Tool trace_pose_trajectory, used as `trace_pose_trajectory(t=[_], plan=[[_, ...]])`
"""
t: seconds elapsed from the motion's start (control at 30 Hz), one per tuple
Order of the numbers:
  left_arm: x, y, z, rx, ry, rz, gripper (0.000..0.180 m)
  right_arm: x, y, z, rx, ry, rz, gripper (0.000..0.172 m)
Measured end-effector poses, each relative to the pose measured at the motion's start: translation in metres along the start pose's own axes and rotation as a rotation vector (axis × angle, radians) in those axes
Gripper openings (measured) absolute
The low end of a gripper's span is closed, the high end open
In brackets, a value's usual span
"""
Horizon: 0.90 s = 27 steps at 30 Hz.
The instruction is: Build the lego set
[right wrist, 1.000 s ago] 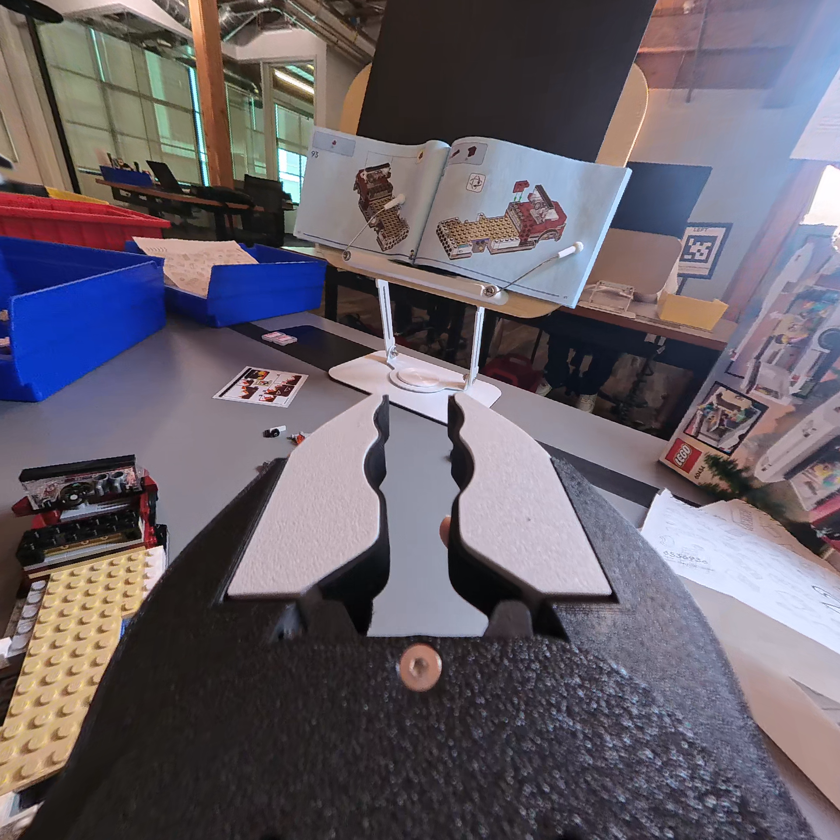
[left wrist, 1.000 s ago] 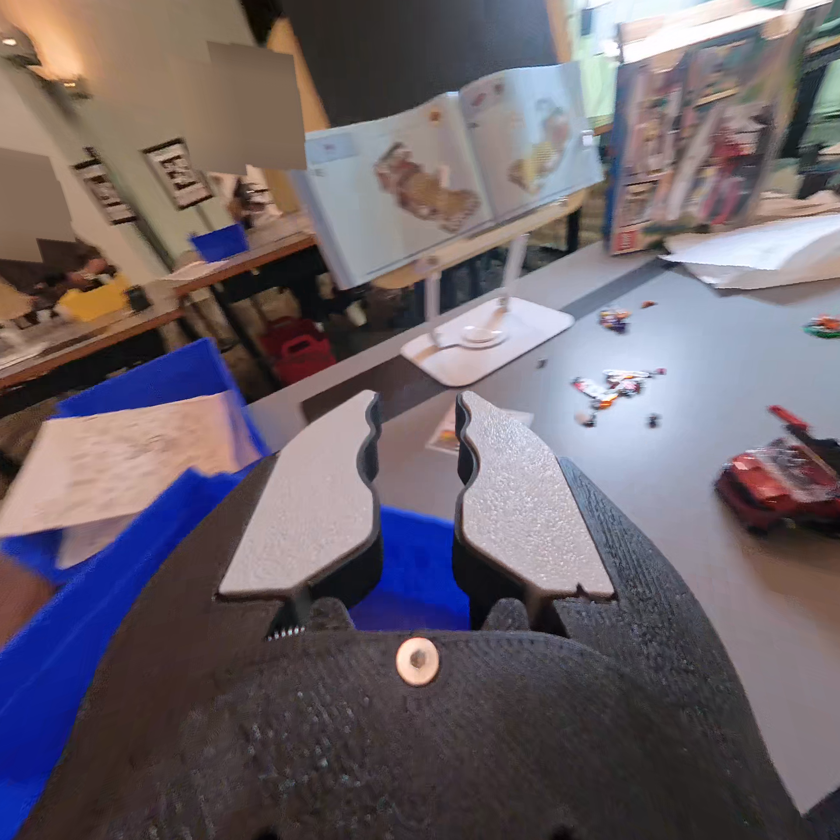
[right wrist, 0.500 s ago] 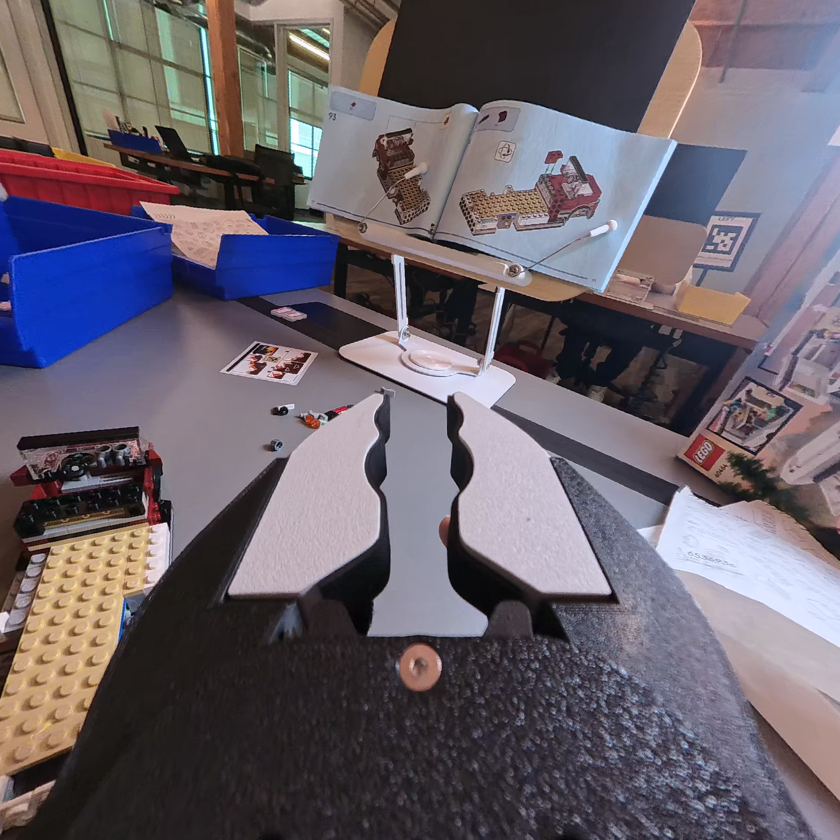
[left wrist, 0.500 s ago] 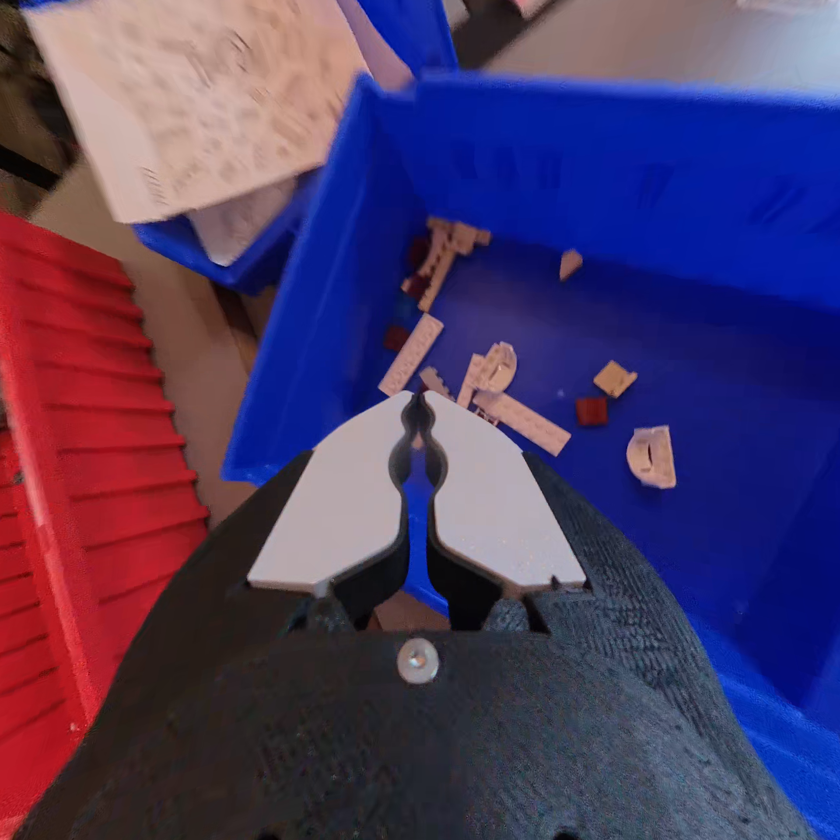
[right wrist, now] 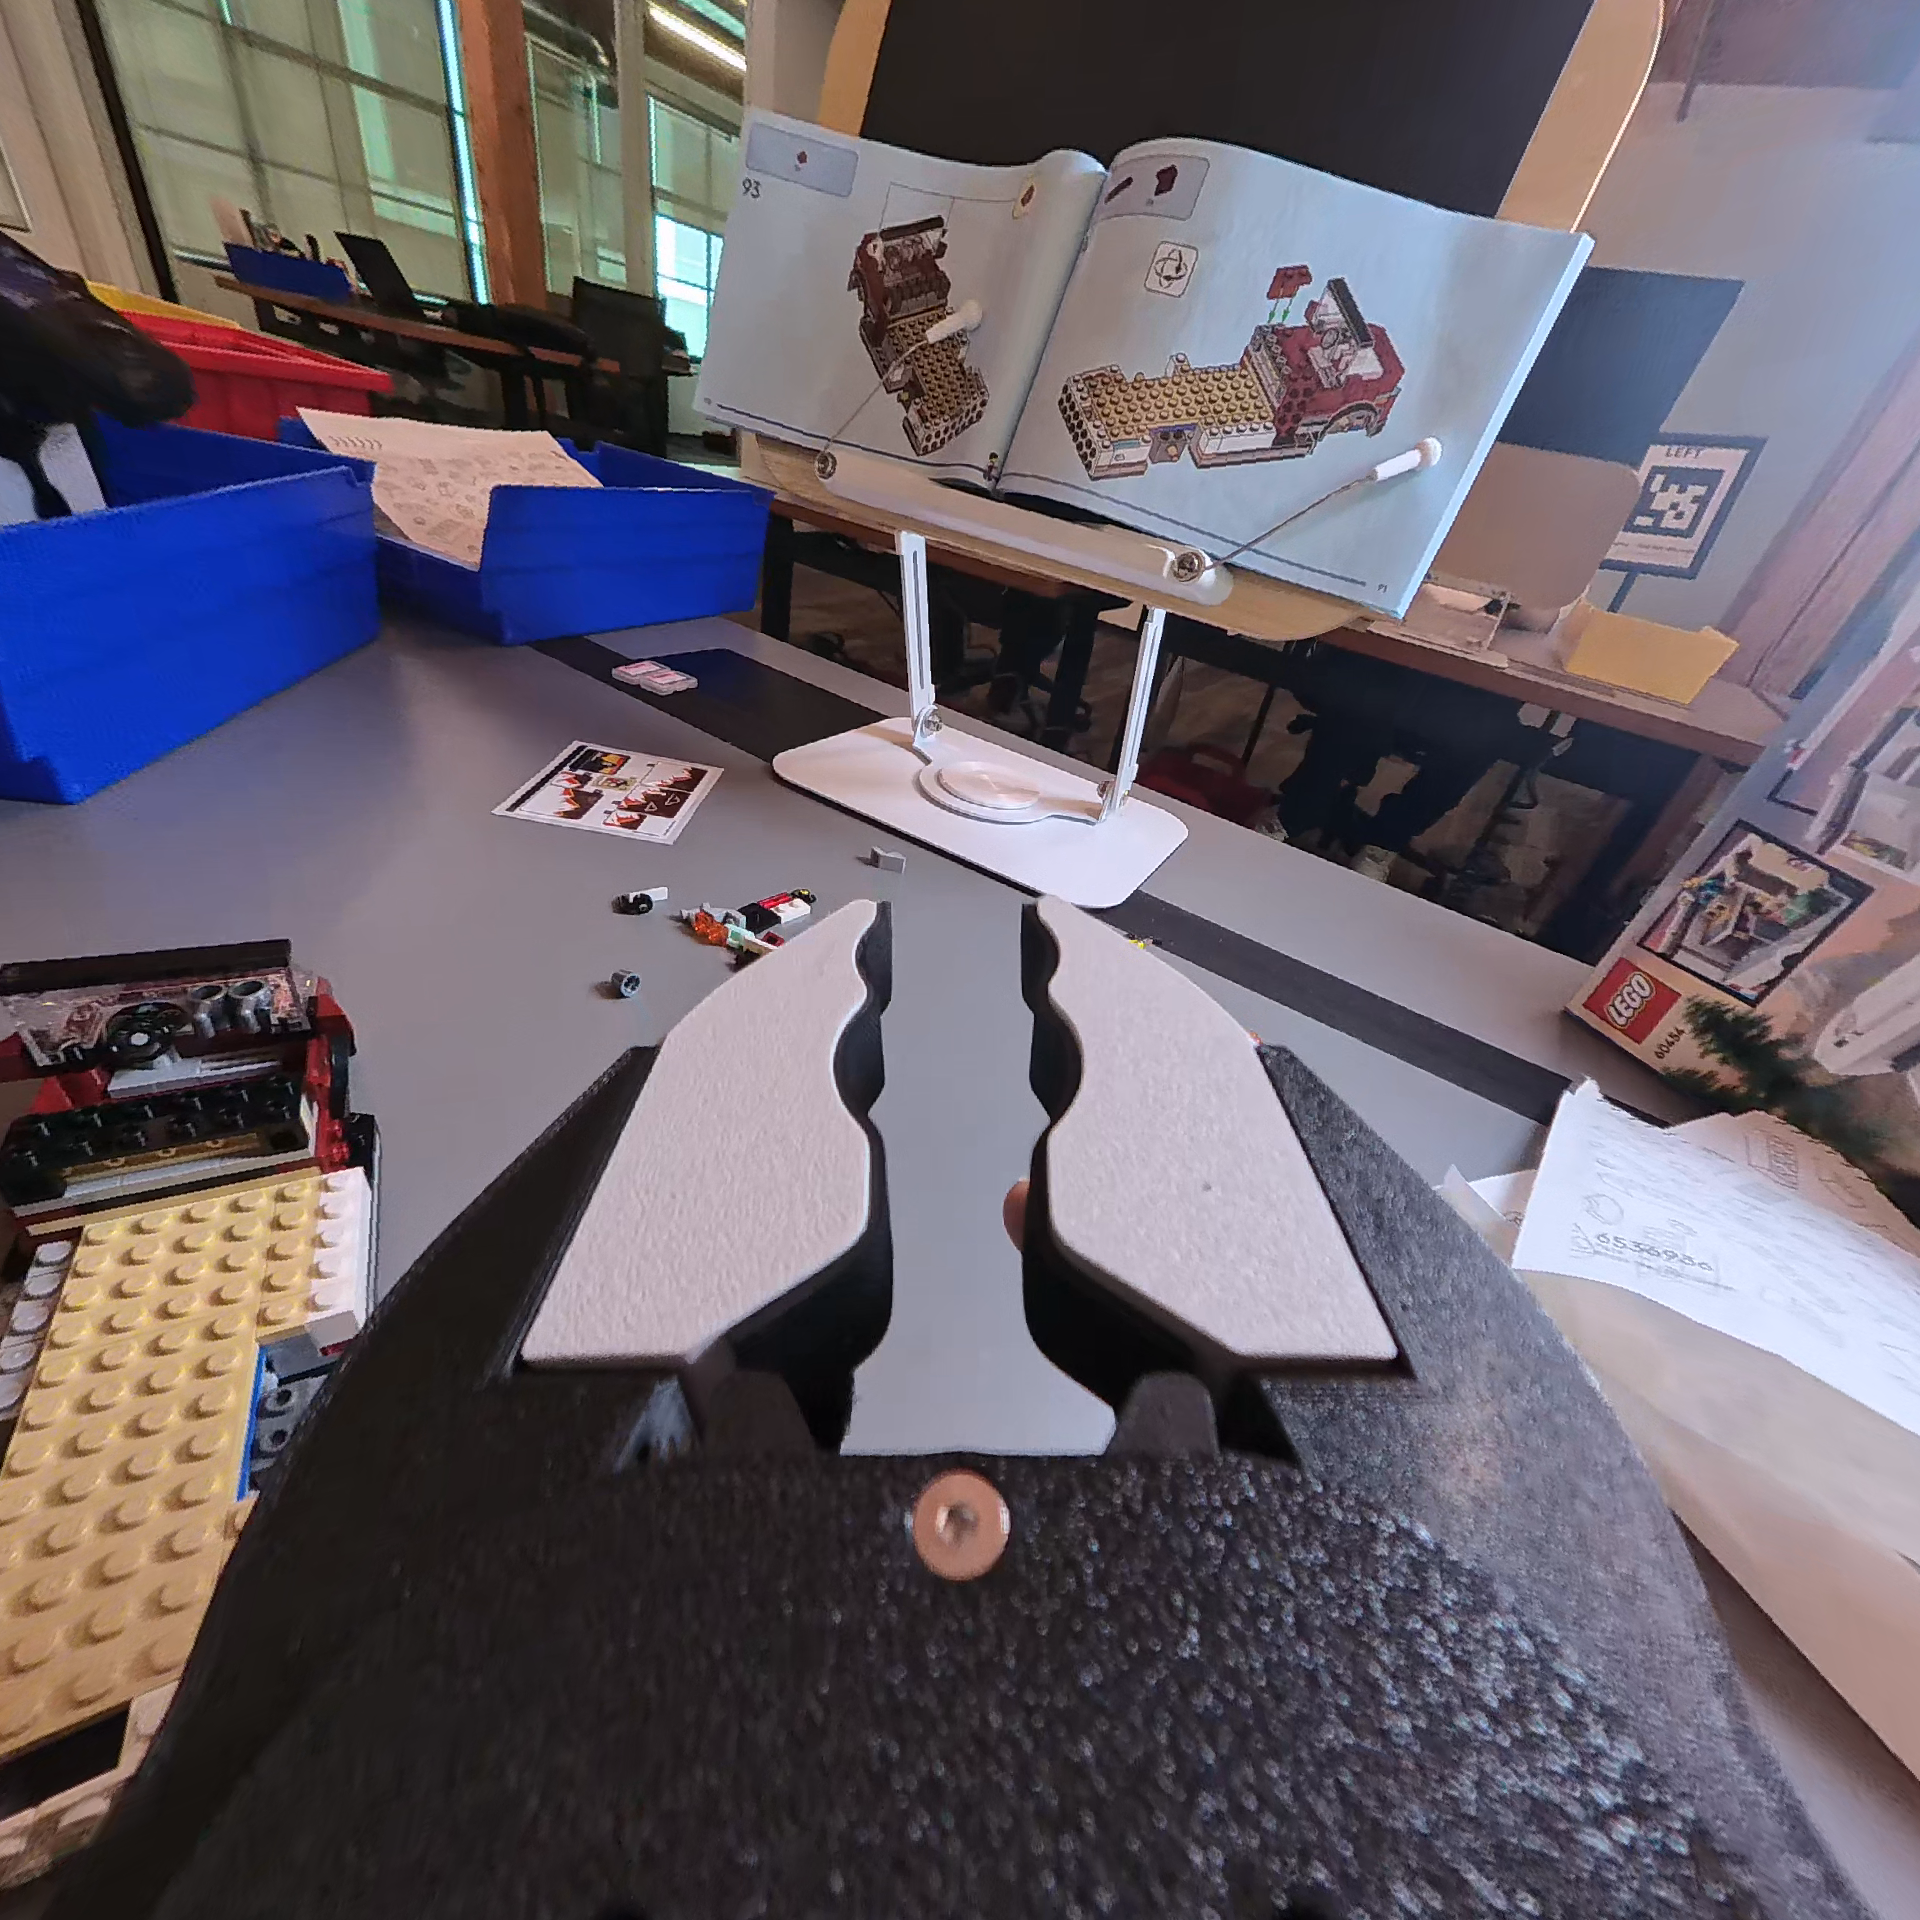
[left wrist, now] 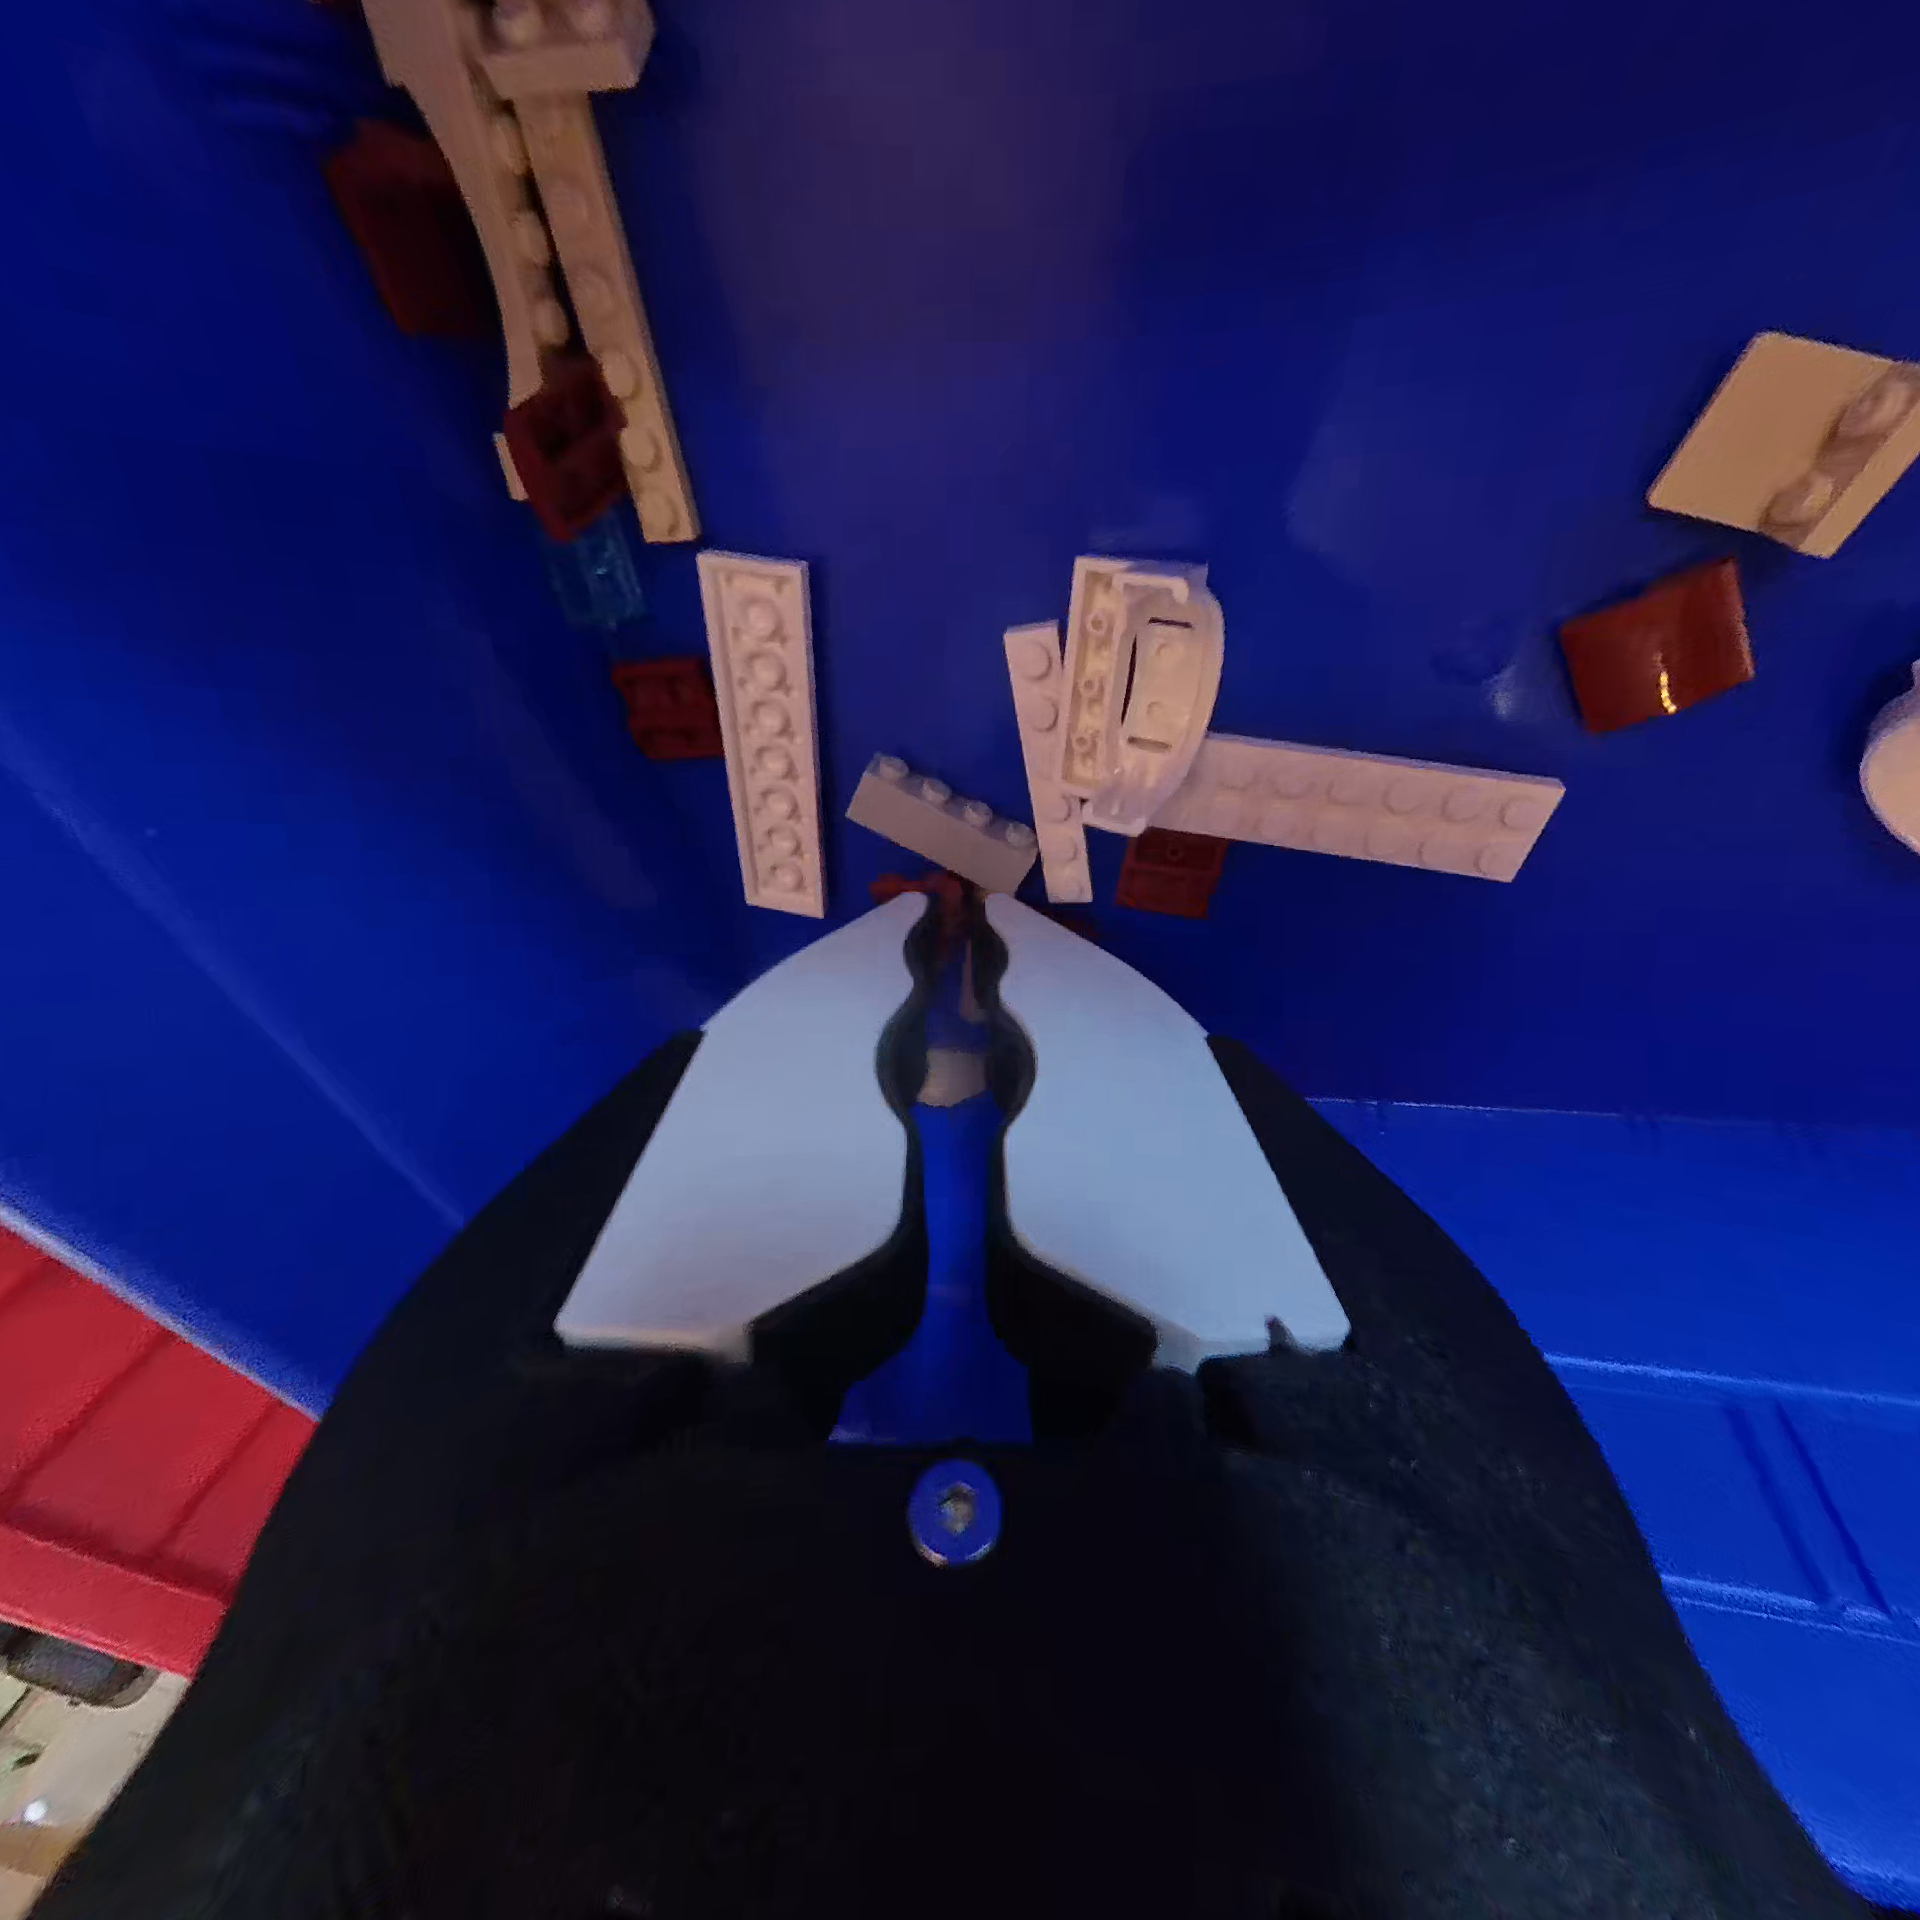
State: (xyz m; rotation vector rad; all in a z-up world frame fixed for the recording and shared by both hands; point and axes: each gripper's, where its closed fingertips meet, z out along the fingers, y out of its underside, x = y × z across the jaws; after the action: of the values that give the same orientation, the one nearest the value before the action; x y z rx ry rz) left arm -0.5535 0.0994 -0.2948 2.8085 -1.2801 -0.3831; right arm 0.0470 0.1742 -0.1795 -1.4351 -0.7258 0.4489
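My left gripper is deep inside a blue bin, pointing down at its floor. Its fingers stand a narrow slit apart, with the tips just short of a tan four-stud brick and over a small dark red piece beneath it. I see no pad pressing on anything. Tan plates and more dark red pieces lie around. My right gripper is open and empty above the grey table. The partly built red and tan model sits to its left.
An open instruction book stands on a white stand. Loose small pieces and a sticker sheet lie on the table. Blue bins are at the back left, a red bin beside them, and the set's box and papers at the right. My right fingertips sit around 60 cm from my left ones.
My left gripper swung from the table over the blue bin, shut in the air, then dropped to the bin floor and parted slightly. My right gripper stayed open and drifted a little back.
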Motion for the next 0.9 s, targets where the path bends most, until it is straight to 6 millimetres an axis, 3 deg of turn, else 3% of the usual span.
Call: trace_pose_trajectory(t=[0.13,0.2,0.27,0.33,0.43,0.53,0.6,0.7,0.9], plan=[[0.000,-0.006,-0.017,0.080,-0.031,-0.003,0.006,0.000,-0.001,-0.001,0.003,-0.004,0.002,0.024],[0.003,-0.018,-0.042,0.223,-0.058,-0.026,0.005,-0.001,-0.003,-0.001,0.009,-0.013,0.005,0.024],[0.016,-0.045,-0.083,0.466,-0.074,-0.036,0.005,-0.006,-0.006,-0.001,0.018,-0.032,0.008,0.024],[0.049,-0.082,-0.139,0.776,-0.041,-0.007,0.005,-0.018,-0.012,0.000,0.029,-0.079,0.006,0.024],[0.118,-0.135,-0.222,1.181,0.016,0.109,0.005,-0.061,-0.026,0.006,0.017,-0.267,0.018,0.030],[0.197,-0.180,-0.270,1.428,0.105,0.264,0.005,-0.117,-0.049,0.004,0.012,-0.512,0.014,0.033],[0.241,-0.208,-0.284,1.521,0.167,0.352,0.005,-0.145,-0.068,0.001,0.025,-0.619,0.008,0.033],[0.292,-0.243,-0.294,1.601,0.326,0.449,0.005,-0.168,-0.089,-0.006,0.052,-0.698,-0.023,0.033],[0.335,-0.282,-0.295,1.606,0.450,0.562,0.005,-0.175,-0.095,-0.027,0.043,-0.766,0.000,0.024]])
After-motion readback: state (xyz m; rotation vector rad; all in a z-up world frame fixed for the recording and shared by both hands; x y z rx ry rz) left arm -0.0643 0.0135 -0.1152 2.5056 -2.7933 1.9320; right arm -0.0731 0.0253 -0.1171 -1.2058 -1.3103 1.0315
